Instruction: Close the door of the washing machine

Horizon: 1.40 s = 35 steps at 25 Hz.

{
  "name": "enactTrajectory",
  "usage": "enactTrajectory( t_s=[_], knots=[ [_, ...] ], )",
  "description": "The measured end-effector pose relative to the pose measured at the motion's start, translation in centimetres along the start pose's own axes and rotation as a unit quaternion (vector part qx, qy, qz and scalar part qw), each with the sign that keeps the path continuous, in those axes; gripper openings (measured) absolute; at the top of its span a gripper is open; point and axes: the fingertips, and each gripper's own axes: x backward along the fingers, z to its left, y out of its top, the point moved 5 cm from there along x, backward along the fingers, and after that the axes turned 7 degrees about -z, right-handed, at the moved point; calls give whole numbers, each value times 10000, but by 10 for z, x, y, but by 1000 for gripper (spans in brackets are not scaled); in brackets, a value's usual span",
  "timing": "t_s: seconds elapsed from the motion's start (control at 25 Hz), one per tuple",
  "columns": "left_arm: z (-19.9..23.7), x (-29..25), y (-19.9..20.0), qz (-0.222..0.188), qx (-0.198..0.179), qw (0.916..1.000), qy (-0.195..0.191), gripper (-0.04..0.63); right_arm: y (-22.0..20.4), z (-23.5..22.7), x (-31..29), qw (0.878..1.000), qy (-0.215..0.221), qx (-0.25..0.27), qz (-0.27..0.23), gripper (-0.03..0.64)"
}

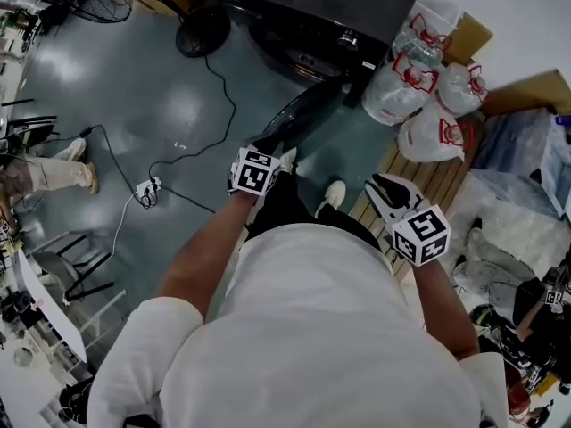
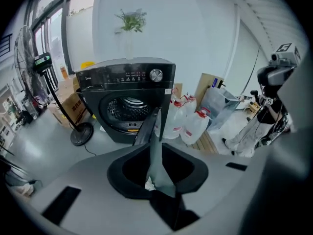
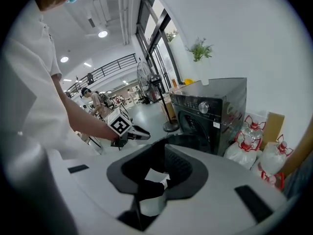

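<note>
Washing machine (image 2: 128, 88) door (image 2: 145, 127) standing open, left gripper (image 1: 269, 146) jaws pressed together, empty, just beside the door's edge — right gripper (image 1: 379, 191) jaws apart, empty.

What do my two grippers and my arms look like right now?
The left gripper and the right gripper each carry a white cube with black square markers. The right one's jaws are black edged with white. In their own views both bodies are grey around a black recess. The person wears a white short-sleeved shirt.
</note>
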Motion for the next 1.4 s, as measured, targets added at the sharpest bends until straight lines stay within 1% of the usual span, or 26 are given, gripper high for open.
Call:
enactTrajectory(
  t_s=[0.12,0.28,0.52,0.68,0.76,1.08,1.4],
  knots=[
    [13,-25,-6,214,-96,9997,-4,84,0,-14,1,9997,-182,-87,107,91],
    [24,-50,-14,415,-299,9986,-148,92,6,-24,-5,9989,-324,-189,271,91],
    [32,-72,-19,676,-331,9967,-319,103,22,-28,-24,9982,-327,-267,415,89],
    [28,-80,-19,780,-555,9942,-484,107,28,-33,-34,9979,-324,-263,495,87],
    [29,-80,-19,810,-626,9933,-526,110,31,-34,-40,9978,-320,-299,504,86],
    [38,-82,-16,889,-645,9915,-701,109,48,-37,-64,9977,-266,-316,546,81],
    [66,-88,-11,887,-758,9903,-751,109,59,-39,-86,9976,-301,-318,531,77]
  ],
)
